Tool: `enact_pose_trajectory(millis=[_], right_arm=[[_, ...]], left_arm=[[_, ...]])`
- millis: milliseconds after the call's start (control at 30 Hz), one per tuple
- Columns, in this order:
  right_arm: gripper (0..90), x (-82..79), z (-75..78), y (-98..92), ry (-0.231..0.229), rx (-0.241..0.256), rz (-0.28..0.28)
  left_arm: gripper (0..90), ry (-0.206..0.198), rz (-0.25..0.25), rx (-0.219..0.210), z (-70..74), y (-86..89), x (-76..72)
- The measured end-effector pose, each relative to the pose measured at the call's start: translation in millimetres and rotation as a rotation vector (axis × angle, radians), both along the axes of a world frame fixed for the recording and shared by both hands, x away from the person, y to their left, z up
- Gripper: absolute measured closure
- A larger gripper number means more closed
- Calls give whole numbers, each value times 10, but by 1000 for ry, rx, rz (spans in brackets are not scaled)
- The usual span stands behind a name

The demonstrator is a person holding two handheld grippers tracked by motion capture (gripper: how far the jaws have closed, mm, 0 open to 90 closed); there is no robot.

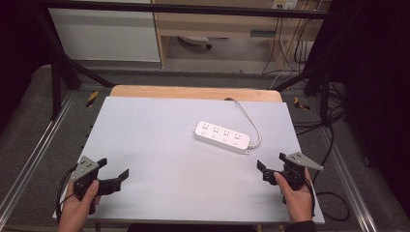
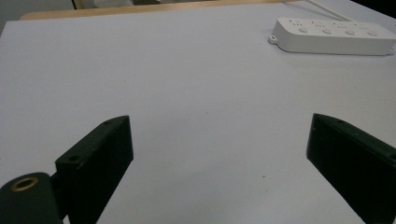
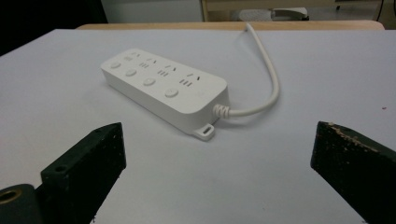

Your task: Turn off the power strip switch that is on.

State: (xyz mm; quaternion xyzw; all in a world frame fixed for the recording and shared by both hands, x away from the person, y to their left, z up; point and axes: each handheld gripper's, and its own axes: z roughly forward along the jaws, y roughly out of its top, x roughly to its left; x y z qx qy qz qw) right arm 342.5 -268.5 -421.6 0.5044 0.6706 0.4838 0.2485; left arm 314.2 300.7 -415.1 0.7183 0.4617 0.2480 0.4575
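holding both claws spread wide and empty, left claw [image 1: 115, 167] and right claw [image 1: 270, 161] at the desk [image 1: 145, 125] corners; white plastic four-socket power strip [image 1: 222, 136] lies mid-desk, nearer my right, for approach.

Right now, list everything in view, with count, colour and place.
power strip: one, white, four sockets with four round buttons, lying flat right of the table's middle.
cord: one, white, curving from the strip's right end to the far edge.
table: one, light grey top, wooden strip along the far edge.
left gripper: one, black, open, near left corner, held by a hand.
right gripper: one, black, open, near right corner, nearer the strip.
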Motion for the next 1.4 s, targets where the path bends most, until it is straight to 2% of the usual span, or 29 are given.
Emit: enact_pose_trajectory(millis=[333, 533, 667, 800, 1000, 1167, 1400], right_arm=[[54, 83, 224, 97, -40, 6, 17], [51, 218, 325, 98, -35, 9, 27], [53, 311, 402, 125, -46, 30, 16], [68, 405, 485, 158, -61, 5, 9], [83, 580, 615, 201, -72, 2, -14], [77, 730, 652, 226, -98, -1, -52], [92, 899, 613, 256, -94, 51, -21]], left_arm=[[70, 7, 3, 0, -10, 4, 1], [66, 8, 1, -2, -13, 6, 5], [65, 17, 1, -2, -22, 5, 18], [65, 14, 1, -3, -20, 9, 15], [65, 16, -2, 5, -22, 1, 14], [65, 14, -1, 3, -21, 4, 15], [65, 14, -5, 3, -23, 4, 17]])
